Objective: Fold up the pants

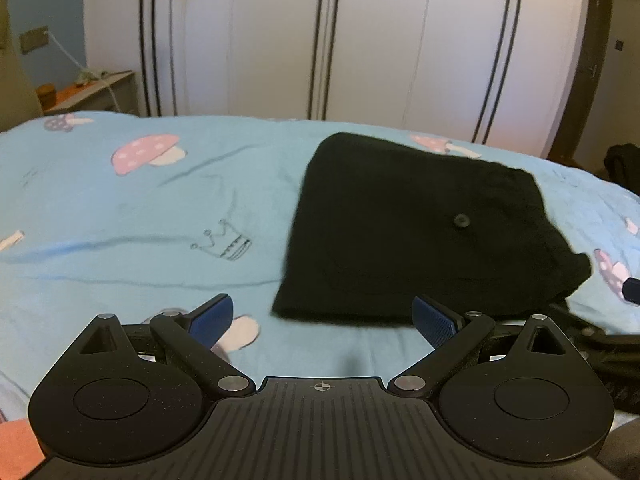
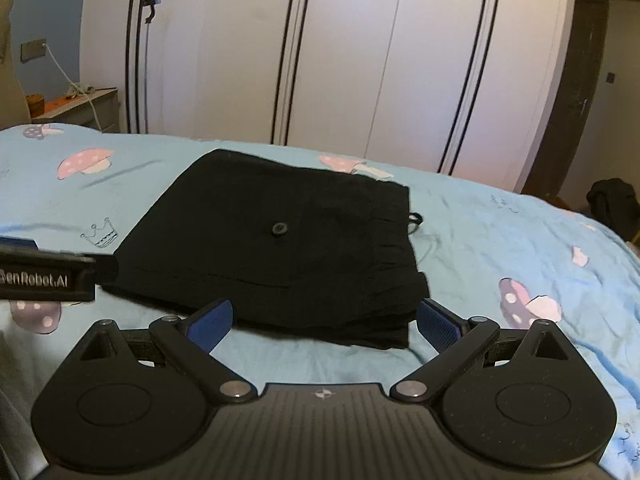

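Black pants lie folded into a compact stack on your blue mushroom-print bedsheet, just ahead of your left gripper and right gripper, both spread wide and holding nothing above the sheet.

Pants: matt black woven cloth, folded, w/ a dull plastic-looking button, lying just ahead of left gripper. Bedsheet: soft light-blue printed cloth, lightly creased, under & around both tongs. Left gripper & right gripper: matt black speckled plastic, shiny metal pivot pins, blue textured rubbery pads, ribbed body. Wardrobe far beyond the tongs: smooth white panels, faint sheen
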A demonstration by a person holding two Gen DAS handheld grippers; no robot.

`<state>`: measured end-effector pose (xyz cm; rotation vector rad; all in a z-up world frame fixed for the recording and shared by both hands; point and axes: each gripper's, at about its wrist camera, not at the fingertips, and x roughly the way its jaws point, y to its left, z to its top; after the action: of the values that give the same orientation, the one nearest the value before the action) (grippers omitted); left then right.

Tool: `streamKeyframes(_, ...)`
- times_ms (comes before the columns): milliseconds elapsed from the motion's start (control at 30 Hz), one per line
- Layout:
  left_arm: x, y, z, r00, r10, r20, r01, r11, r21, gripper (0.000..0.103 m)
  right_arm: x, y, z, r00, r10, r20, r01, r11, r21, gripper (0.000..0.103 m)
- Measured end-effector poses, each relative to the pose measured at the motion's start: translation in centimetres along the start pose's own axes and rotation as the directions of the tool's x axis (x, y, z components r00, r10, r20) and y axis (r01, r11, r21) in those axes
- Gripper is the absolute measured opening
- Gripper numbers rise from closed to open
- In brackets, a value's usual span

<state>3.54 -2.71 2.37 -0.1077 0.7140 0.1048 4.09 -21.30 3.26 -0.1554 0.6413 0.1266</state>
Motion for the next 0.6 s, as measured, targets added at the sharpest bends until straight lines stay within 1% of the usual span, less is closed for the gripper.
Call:
streamKeyframes(133, 0.2, 0.6, -0.3, 1.000, 0.001, -0.001, -0.001, 1.000, 0.005, 0.100, 0.8, -0.5, 0.0, 0.999, -0.015, -0.034, 0.016, 0.998, 0.054, 0.099)
streamKeyframes(267, 0.6, 1.1, -0.4, 1.000, -0.013, 0.000, 0.013, 1.000, -0.026, 0.100, 1.2, -0.6, 0.0, 0.998, -0.019, -0.058, 0.024, 0.996, 0.090, 0.099)
streamKeyframes(367, 1.1, 1.0, -0.4, 1.000, -0.015, -0.013, 0.015, 1.000, -0.019, 0.100, 1.2, -0.1, -0.1, 0.998, -0.024, -0.059, 0.028, 0.997, 0.066, 0.099)
streamKeyframes(500, 1.0, 0.6, -0.5, 1.000, -0.010, 0.003, 0.010, 1.000, 0.006, 0.100, 1.5, 0.6, -0.1, 0.997, -0.029, -0.067, 0.031, 0.999, 0.021, 0.099)
streamKeyframes(600, 1.0, 0.6, -0.6, 1.000, -0.008, 0.003, 0.008, 1.000, 0.011, 0.100, 1.5, 0.8, -0.2, 0.997, -0.036, -0.069, 0.036, 0.999, 0.008, 0.099)
